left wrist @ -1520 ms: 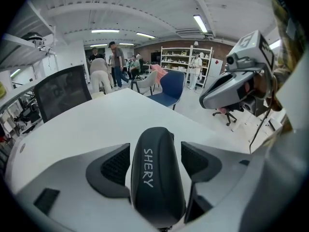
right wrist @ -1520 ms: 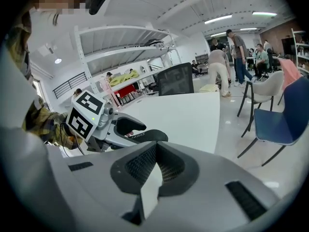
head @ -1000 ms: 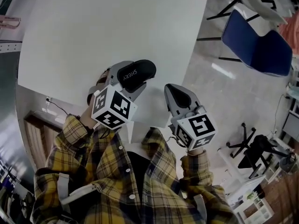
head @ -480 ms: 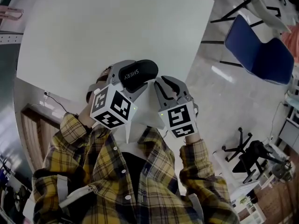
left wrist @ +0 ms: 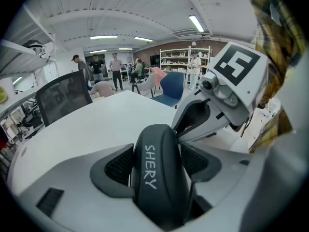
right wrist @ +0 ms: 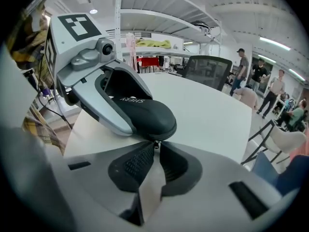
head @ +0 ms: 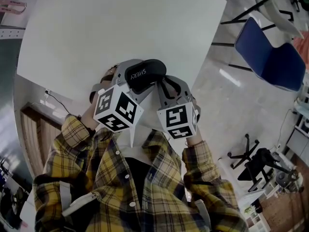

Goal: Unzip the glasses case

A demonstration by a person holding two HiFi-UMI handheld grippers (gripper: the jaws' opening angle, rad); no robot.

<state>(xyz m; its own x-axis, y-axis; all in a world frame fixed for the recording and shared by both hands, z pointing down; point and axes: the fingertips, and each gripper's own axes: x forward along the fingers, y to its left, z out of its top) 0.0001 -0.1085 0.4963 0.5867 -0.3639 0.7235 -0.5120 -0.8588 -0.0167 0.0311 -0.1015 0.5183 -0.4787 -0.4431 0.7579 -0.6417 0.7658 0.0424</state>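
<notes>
A black glasses case point(head: 145, 75) printed SHERY is held over the near edge of the white table point(head: 96, 28). My left gripper point(head: 137, 81) is shut on its body, with one pad on each side point(left wrist: 118, 166). The case point(left wrist: 161, 187) fills that gripper's view. My right gripper point(head: 161, 82) has come in from the right and meets the case's end. In the right gripper view its tips point(right wrist: 155, 150) are closed on the small metal zipper pull point(right wrist: 156, 144) under the case point(right wrist: 145, 115). The zipper line is hidden.
A blue chair point(head: 270, 52) stands right of the table and an office chair base point(head: 260, 158) lies on the floor lower right. A black mesh chair point(left wrist: 63, 100) is at the table's far side. Several people point(left wrist: 115, 66) stand far off by shelves.
My right gripper has swung left from about a hand's width away to the case's end, and its jaws now meet at the zipper pull. The left gripper and case barely moved.
</notes>
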